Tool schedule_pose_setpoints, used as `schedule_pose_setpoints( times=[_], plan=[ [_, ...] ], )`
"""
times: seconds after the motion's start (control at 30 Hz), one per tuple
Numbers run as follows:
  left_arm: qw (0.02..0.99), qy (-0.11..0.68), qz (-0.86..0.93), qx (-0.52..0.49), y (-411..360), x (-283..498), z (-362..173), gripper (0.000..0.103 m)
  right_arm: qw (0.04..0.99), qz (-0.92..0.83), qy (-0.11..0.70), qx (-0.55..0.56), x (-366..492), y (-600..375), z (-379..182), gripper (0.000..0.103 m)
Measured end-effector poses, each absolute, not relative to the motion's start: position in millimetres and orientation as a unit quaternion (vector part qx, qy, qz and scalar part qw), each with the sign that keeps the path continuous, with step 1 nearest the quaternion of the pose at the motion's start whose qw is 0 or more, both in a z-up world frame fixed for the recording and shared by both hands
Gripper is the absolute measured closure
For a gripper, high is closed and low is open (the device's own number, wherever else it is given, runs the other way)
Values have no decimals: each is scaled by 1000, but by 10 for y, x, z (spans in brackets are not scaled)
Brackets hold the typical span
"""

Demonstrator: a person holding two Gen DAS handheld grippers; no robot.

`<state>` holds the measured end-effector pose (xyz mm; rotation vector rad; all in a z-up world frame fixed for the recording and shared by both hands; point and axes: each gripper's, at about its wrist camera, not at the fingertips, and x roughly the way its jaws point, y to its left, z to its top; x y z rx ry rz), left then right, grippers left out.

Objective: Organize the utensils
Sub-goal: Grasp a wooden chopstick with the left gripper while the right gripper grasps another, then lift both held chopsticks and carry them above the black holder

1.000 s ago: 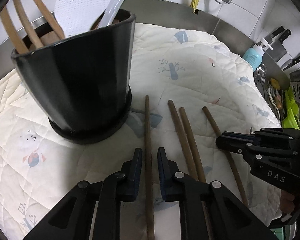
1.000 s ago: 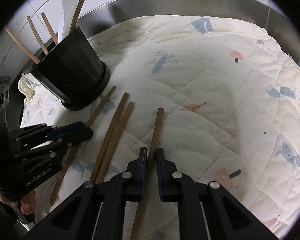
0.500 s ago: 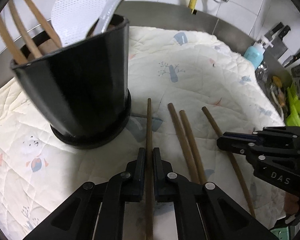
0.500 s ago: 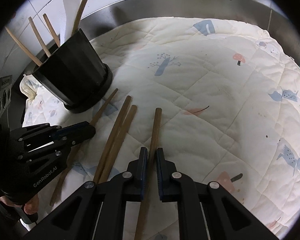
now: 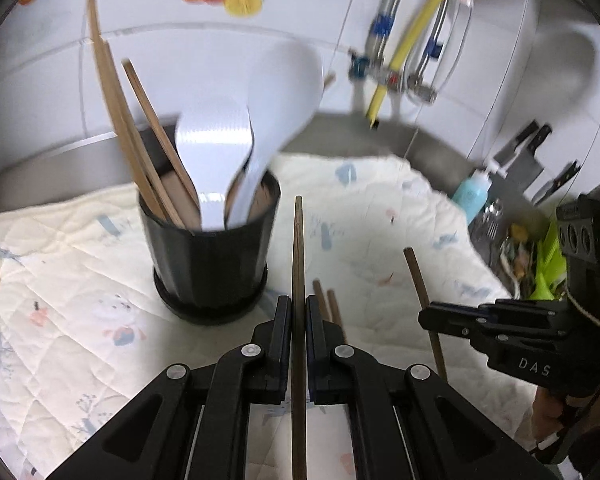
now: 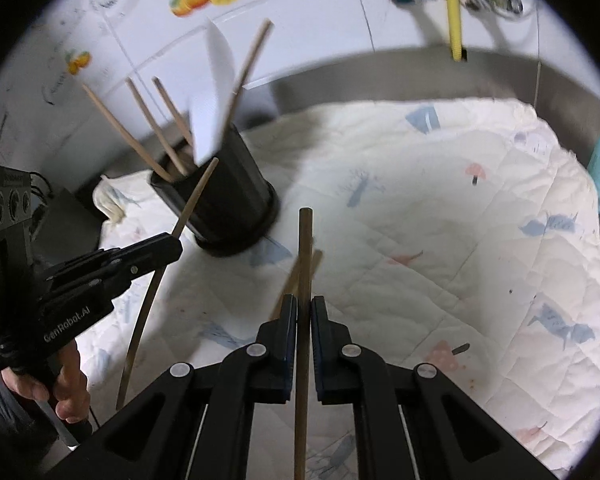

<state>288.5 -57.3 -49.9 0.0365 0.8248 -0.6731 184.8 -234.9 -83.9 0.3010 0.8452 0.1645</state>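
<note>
My left gripper (image 5: 299,300) is shut on a brown chopstick (image 5: 299,240), lifted off the quilted cloth and pointing just right of the black utensil holder (image 5: 210,264). The holder stands upright with a white rice paddle (image 5: 214,144), a white spoon and wooden sticks in it. My right gripper (image 6: 304,300) is shut on a second chopstick (image 6: 305,248), also held clear of the cloth. Two more chopsticks (image 5: 328,304) lie on the cloth below, partly hidden. Each gripper shows in the other's view: right gripper (image 5: 422,316), left gripper (image 6: 178,246).
The quilted cloth (image 6: 440,240) covers a steel counter with a raised rim behind. A blue bottle (image 5: 474,192) and wall-hung knives (image 5: 520,156) are at the far right. A yellow hose (image 5: 412,36) and taps hang on the tiled wall. A hand (image 6: 66,384) grips the left tool.
The left jaws closed onto the chopstick. Both grippers then rose with their chopsticks off the cloth, and the views tilted up toward the wall.
</note>
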Motion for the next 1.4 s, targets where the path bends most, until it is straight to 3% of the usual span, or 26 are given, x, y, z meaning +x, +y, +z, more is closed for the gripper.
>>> schedule_pose_setpoints(
  times=[0.33,0.67,1.4],
  plan=[
    [894,319,-314,-31,-284,2740,147,97,916,101,365,133,1753,-2256,-500,94],
    [916,253,-303,-73,-125,3064,636,97,937,116,305,128,1804,-2192,-21,93],
    [934,118,-308,-138,-155,3987,801,97,958,122,236,105,2182,-2021,610,93]
  ],
)
